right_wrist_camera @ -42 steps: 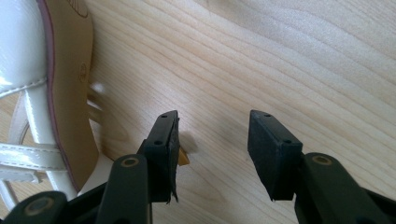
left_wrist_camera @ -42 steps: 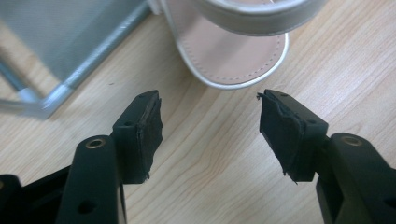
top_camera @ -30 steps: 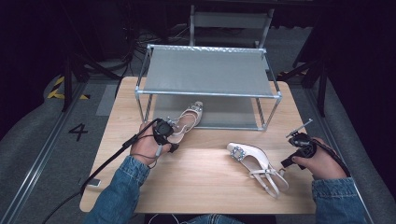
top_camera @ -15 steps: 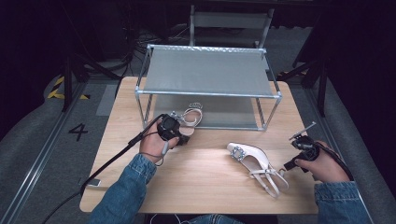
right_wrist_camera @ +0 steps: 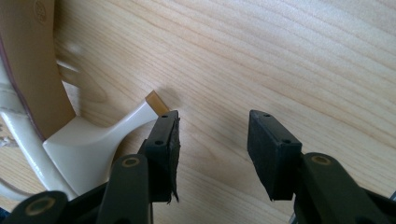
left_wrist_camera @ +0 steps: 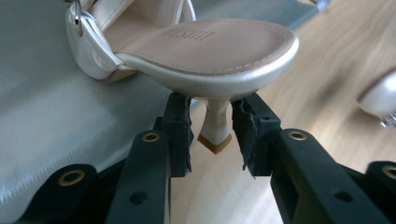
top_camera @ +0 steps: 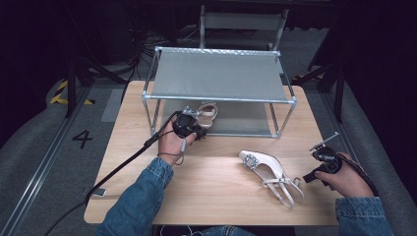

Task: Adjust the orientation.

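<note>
A cream slingback shoe (top_camera: 207, 112) lies with its front on the lower shelf (top_camera: 246, 120) of a metal rack. In the left gripper view its thin heel (left_wrist_camera: 215, 128) hangs between the jaws of my left gripper (left_wrist_camera: 212, 123). The jaws have just been closing. A slim gap still shows beside the heel, so the pads do not press it. From above, my left gripper (top_camera: 195, 129) sits at the rack's front edge. The second shoe (top_camera: 268, 169) lies on its side on the table. My right gripper (right_wrist_camera: 212, 126) stands open beside its heel (right_wrist_camera: 149, 105), with nothing between the pads.
The rack's upper shelf (top_camera: 219, 73) spans the back of the wooden table (top_camera: 221, 206). A black cable (top_camera: 123, 167) trails from the left gripper across the table's left side. The second shoe's toe (left_wrist_camera: 380, 95) shows at the right of the left gripper view.
My left hand and the first shoe have shifted toward the rack, and the shoe now lies farther onto the lower shelf. The right hand and the second shoe have stayed put.
</note>
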The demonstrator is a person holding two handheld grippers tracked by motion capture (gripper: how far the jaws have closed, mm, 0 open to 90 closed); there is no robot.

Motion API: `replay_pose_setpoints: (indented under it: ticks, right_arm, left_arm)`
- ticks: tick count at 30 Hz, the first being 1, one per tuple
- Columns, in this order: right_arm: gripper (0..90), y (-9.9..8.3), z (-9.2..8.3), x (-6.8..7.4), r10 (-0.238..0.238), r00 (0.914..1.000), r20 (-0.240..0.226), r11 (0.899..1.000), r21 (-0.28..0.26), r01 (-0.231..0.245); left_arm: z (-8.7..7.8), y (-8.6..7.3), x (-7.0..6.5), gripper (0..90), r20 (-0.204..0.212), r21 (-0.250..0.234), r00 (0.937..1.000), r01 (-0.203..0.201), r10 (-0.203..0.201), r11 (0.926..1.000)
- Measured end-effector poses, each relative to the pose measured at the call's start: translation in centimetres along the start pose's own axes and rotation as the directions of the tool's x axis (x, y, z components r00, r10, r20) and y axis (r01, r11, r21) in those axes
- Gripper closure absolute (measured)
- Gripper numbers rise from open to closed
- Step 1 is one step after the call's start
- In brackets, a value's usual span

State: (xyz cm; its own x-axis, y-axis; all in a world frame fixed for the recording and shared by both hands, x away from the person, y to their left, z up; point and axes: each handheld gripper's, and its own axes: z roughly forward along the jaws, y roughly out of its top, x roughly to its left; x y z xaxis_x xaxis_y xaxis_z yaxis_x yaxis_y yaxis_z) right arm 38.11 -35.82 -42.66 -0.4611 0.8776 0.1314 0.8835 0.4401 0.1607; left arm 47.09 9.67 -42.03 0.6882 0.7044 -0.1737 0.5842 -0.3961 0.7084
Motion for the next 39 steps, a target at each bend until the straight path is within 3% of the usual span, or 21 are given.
replay_pose_setpoints:
  ticks: [3, 6, 8, 13, 14, 17, 18, 20, 21, 22, 24, 25, 27, 28, 29, 30, 31, 32, 33, 35, 39]
  right_arm:
    - [54.0, -0.2, -0.1, -0.1, -0.001, 1.0, -0.007, 1.0, 0.004, 0.001]
    - [54.0, -0.3, -0.3, -0.2, -0.001, 1.0, -0.003, 1.0, 0.0, 0.001]
    - [54.0, -0.4, -0.6, -0.2, 0.0, 1.0, 0.001, 1.0, -0.007, 0.0]
    - [53.9, -0.3, -0.4, -0.2, -0.008, 0.9999, -0.009, 1.0, -0.003, 0.008]
    - [53.8, -0.2, -0.4, -0.2, -0.012, 0.9999, -0.007, 1.0, 0.001, 0.012]
    - [53.7, -0.2, -0.3, -0.1, -0.024, 0.9997, -0.007, 1.0, 0.001, 0.024]
    - [53.4, -0.1, -0.2, -0.1, -0.029, 0.9995, -0.008, 1.0, 0.004, 0.029]
    - [53.5, 0.0, -0.2, 0.0, -0.032, 0.9995, -0.006, 0.999, 0.007, 0.032]
    - [53.5, 0.0, -0.2, 0.0, -0.032, 0.9995, -0.006, 0.999, 0.007, 0.032]
    - [54.4, 0.1, -0.2, 0.1, -0.04, 0.9992, 0.003, 0.999, -0.002, 0.04]
    - [54.6, 0.1, -0.2, 0.1, -0.042, 0.9991, 0.001, 0.999, -0.009, 0.042]
    - [54.6, 0.2, -0.3, 0.2, -0.038, 0.9993, -0.002, 0.999, -0.012, 0.038]
    - [54.8, 0.2, -0.4, 0.2, -0.039, 0.9992, 0.002, 0.999, -0.013, 0.039]
    - [54.8, 0.2, -0.4, 0.2, -0.039, 0.9992, 0.003, 0.999, -0.013, 0.039]
    - [54.7, 0.2, -0.4, 0.2, -0.041, 0.9992, 0.002, 0.999, -0.013, 0.041]
    - [54.7, 0.2, -0.4, 0.2, -0.04, 0.9992, 0.003, 0.999, -0.012, 0.04]
    - [54.7, 0.2, -0.4, 0.2, -0.04, 0.9992, 0.003, 0.999, -0.011, 0.04]
    - [54.7, 0.3, -0.4, 0.3, -0.039, 0.9992, 0.003, 0.999, -0.012, 0.039]
    - [54.7, 0.3, -0.4, 0.3, -0.039, 0.9992, 0.002, 0.999, -0.011, 0.039]
    - [54.7, 0.3, -0.4, 0.3, -0.041, 0.9991, 0.002, 0.999, -0.014, 0.041]
    - [54.6, 0.3, -0.3, 0.3, -0.043, 0.9991, 0.002, 0.999, -0.012, 0.043]
  left_arm:
    - [0.8, 0.2, 0.6, 68.3, 0.039, -0.02, 0.9977, 0.056, -0.055, 0.9982]
    - [1.3, 0.5, 0.8, 68.2, 0.034, -0.039, 0.9978, 0.058, -0.056, 0.9976]
    - [2.0, 0.9, 0.8, 68.2, 0.006, -0.051, 0.9993, 0.036, -0.036, 0.998]
    - [3.7, 1.4, 0.9, 68.2, -0.015, -0.049, 0.9991, 0.038, -0.039, 0.9981]
    - [4.0, 1.6, 1.6, 68.2, -0.039, -0.042, 0.998, -0.051, 0.049, 0.9978]
    - [4.7, 1.6, 1.7, 68.7, -0.044, -0.056, 0.9985, -0.033, 0.031, 0.9979]
    - [5.3, 1.5, 2.1, 68.9, -0.023, -0.06, 0.9997, -0.008, 0.007, 0.9981]
    - [5.7, 1.6, 2.3, 68.9, -0.018, -0.065, 0.9998, 0.008, -0.009, 0.9978]
    - [5.7, 1.6, 2.3, 68.9, -0.018, -0.065, 0.9998, 0.008, -0.009, 0.9978]
    - [5.9, 1.6, 2.6, 69.0, -0.047, -0.057, 0.9988, -0.018, 0.016, 0.9982]
    - [6.2, 1.5, 2.6, 69.3, -0.049, -0.054, 0.9988, -0.002, -0.001, 0.9985]
    - [6.3, 1.4, 2.9, 69.5, -0.062, -0.039, 0.9978, -0.024, 0.022, 0.999]
    - [6.5, 1.0, 2.3, 69.4, -0.079, -0.003, 0.9937, 0.079, -0.079, 0.9968]
    - [6.3, 1.6, 4.4, 69.3, -0.135, 0.058, 0.9634, -0.226, 0.232, 0.9724]
    - [6.5, 1.2, 3.7, 69.2, -0.123, 0.053, 0.9836, -0.127, 0.132, 0.9905]
    - [6.5, 1.8, 4.8, 69.1, -0.122, 0.07, 0.9441, -0.3, 0.306, 0.9514]
    - [6.5, 1.6, 4.5, 67.8, -0.117, 0.069, 0.9557, -0.263, 0.27, 0.9622]
    - [6.3, 1.2, 3.7, 65.9, -0.194, 0.061, 0.9669, -0.156, 0.165, 0.9858]
    - [6.7, 0.8, 2.5, 64.2, -0.092, 0.033, 0.9957, 0.012, -0.009, 0.9994]
    - [6.6, 0.8, 2.3, 61.5, -0.111, 0.027, 0.9938, -0.002, 0.005, 0.9996]
    - [6.1, 0.9, 2.2, 58.7, -0.095, 0.049, 0.9953, 0.02, -0.015, 0.9986]
